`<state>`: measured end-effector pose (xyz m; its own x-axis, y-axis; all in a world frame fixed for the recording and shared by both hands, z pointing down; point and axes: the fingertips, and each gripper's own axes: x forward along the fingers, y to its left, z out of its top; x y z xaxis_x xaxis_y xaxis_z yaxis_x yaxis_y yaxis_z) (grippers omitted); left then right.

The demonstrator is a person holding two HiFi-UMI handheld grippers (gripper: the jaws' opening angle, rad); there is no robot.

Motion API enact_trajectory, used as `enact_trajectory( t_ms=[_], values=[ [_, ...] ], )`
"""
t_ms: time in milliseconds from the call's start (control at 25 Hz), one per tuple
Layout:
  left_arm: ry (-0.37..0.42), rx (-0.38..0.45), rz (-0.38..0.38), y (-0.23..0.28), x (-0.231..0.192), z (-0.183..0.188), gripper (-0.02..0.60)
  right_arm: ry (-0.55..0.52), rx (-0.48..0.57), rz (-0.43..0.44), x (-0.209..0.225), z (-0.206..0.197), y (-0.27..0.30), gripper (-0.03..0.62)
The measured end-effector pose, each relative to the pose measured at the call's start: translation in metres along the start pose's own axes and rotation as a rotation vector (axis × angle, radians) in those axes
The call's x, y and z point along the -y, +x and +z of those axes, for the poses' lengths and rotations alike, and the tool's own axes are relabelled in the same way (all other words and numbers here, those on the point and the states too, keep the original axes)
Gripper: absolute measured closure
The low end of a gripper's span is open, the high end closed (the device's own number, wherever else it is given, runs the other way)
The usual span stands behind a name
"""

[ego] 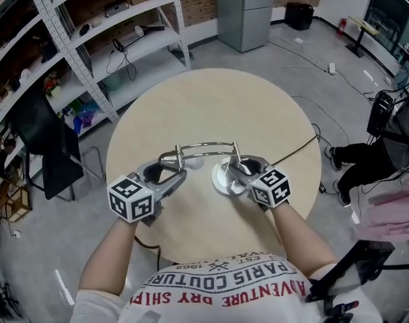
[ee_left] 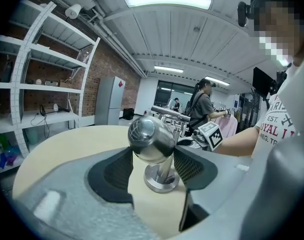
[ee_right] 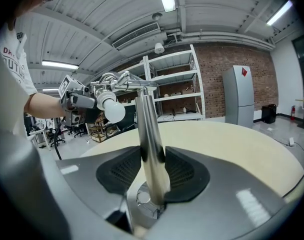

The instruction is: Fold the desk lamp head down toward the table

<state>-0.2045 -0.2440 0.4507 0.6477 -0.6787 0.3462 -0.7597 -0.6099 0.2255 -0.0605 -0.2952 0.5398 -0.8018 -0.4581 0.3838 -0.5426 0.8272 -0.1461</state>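
Two-handed hold here! The right claw (ee_right: pixel 153 170) is clamped on the upright stem (ee_right: pixel 147 129), just above the lamp base (ego: pixel 219 180), I'd say to pin the lamp to the desk (ego: pixel 211 106) against tipping. The left claw (ee_left: pixel 152 160), jaws fairly wide, grips the chrome lamp head (ee_left: pixel 150 138) squarely between its pads, poised above the desk to swing it down.
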Motion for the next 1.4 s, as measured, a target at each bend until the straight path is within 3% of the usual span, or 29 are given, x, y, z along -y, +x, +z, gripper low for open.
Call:
enact_trajectory(
  t_ms=[320,1400],
  values=[
    [0.032,-0.041,0.004,0.005,-0.001,-0.015,0.336,0.010,-0.024,-0.031,0.000,0.000,-0.003,0.448],
    [0.002,-0.117,-0.033,0.041,-0.007,-0.074,0.342,0.000,-0.028,-0.054,0.000,-0.002,-0.003,0.450]
  ],
)
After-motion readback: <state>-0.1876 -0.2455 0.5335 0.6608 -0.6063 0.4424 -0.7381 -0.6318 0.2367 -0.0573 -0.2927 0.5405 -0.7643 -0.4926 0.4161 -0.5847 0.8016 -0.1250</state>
